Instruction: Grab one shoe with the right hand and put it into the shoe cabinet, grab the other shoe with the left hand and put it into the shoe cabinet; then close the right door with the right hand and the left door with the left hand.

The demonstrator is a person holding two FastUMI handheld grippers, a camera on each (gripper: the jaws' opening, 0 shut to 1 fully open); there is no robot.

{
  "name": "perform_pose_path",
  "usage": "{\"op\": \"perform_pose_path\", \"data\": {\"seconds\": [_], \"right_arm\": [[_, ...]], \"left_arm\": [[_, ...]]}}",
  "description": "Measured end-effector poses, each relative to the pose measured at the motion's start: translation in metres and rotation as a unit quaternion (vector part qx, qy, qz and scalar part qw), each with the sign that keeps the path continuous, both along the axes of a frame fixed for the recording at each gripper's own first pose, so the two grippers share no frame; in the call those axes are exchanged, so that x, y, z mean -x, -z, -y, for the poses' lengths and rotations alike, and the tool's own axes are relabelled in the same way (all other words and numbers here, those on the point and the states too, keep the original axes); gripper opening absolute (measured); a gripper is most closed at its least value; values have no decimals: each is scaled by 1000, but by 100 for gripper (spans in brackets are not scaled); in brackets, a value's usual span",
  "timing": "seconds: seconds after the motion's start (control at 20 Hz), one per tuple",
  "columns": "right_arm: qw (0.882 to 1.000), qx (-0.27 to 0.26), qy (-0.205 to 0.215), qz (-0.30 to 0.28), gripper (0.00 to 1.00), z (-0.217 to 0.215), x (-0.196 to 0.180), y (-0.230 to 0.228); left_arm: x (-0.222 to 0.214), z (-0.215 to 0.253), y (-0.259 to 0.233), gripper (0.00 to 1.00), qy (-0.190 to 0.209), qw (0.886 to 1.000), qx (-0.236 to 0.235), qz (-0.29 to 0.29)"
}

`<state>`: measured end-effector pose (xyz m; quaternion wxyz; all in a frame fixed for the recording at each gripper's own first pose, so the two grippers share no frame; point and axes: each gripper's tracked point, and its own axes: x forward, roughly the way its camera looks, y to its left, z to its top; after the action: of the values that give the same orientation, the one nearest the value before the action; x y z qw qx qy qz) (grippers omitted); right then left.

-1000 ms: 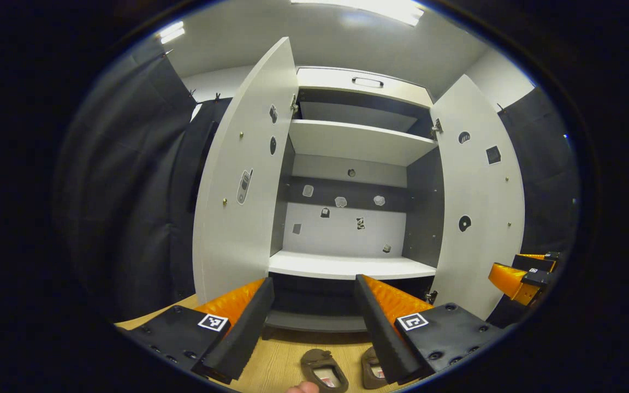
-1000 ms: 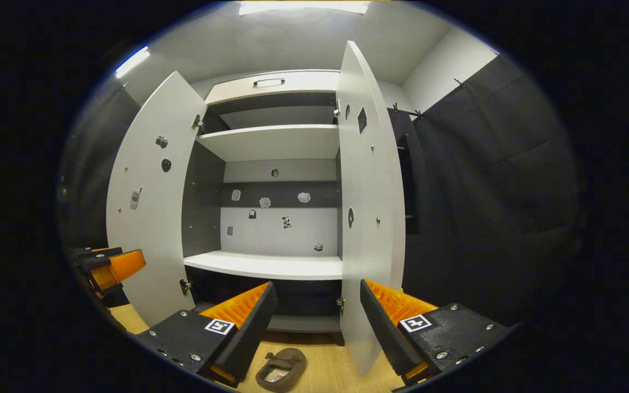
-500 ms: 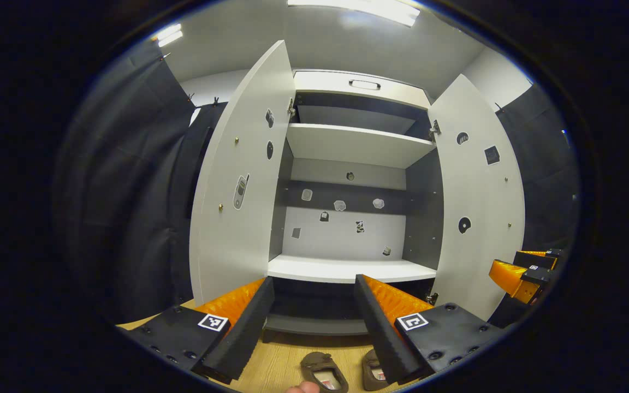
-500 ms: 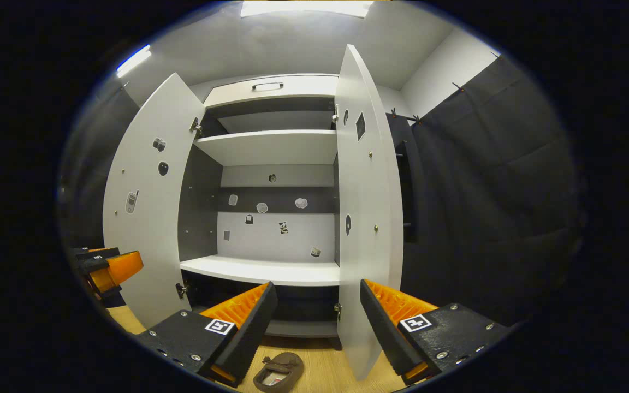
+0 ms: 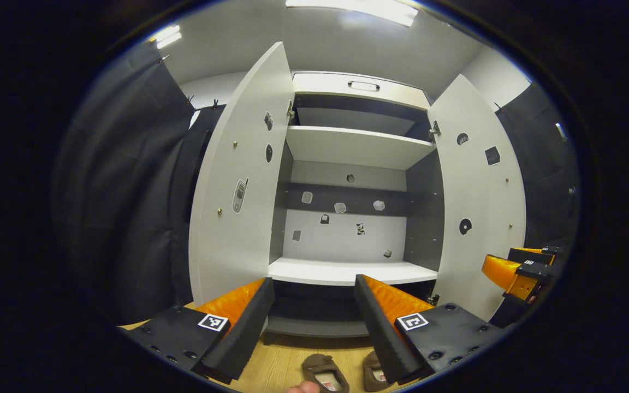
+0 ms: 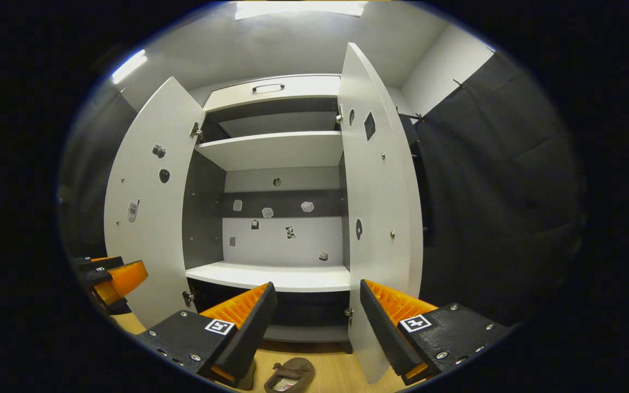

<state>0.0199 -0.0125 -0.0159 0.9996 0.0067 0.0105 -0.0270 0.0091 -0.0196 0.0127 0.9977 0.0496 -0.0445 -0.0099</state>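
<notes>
Facing the cabinet w/ both claws spread wide and nothing between the fingers: the left gripper (image 5: 314, 322) and the right gripper (image 6: 314, 325) both hover above the wooden floor (image 5: 282, 365), so the step in hand looks like the very first one, right-hand grab of a shoe. Nearest things first: in the left gripper view two brown shoes lie side by side on the floor, just below the fingers, left shoe (image 5: 325, 374) w/ its opening facing up and right shoe (image 5: 374, 372) partly behind the finger; a fingertip of a person's hand (image 5: 302, 387) shows at the bottom edge. In the right gripper view one shoe (image 6: 290, 375) lies low between the fingers, slightly left of centre. To do it well, imo: drop the right gripper straight down, centre it over that shoe, pinch across the heel rim or side wall, not the soft toe, and keep clear of the right door (image 6: 380, 218), whose lower edge is close by. Farther off, the shoe cabinet (image 5: 347, 270) stands w/ both doors open, left door (image 5: 238, 180) too, and the lower shelf (image 6: 276, 275) is bare, a fair landing spot; approach level so the sole slides on flat
</notes>
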Motion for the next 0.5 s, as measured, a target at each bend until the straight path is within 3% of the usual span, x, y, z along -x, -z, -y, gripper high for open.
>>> {"op": "perform_pose_path", "data": {"seconds": [0.05,0.1,0.5], "right_arm": [[1000,2,-4,-3,90,-4,-3,5],[1000,6,-9,-12,94,-6,-6,13],[993,40,-39,-102,94,-31,-26,120]], "left_arm": [[0,0,1,96,-1,1000,0,-1],[-1,0,2,96,-1,1000,0,-3],[2,-6,5,96,-11,1000,-11,-2]]}}
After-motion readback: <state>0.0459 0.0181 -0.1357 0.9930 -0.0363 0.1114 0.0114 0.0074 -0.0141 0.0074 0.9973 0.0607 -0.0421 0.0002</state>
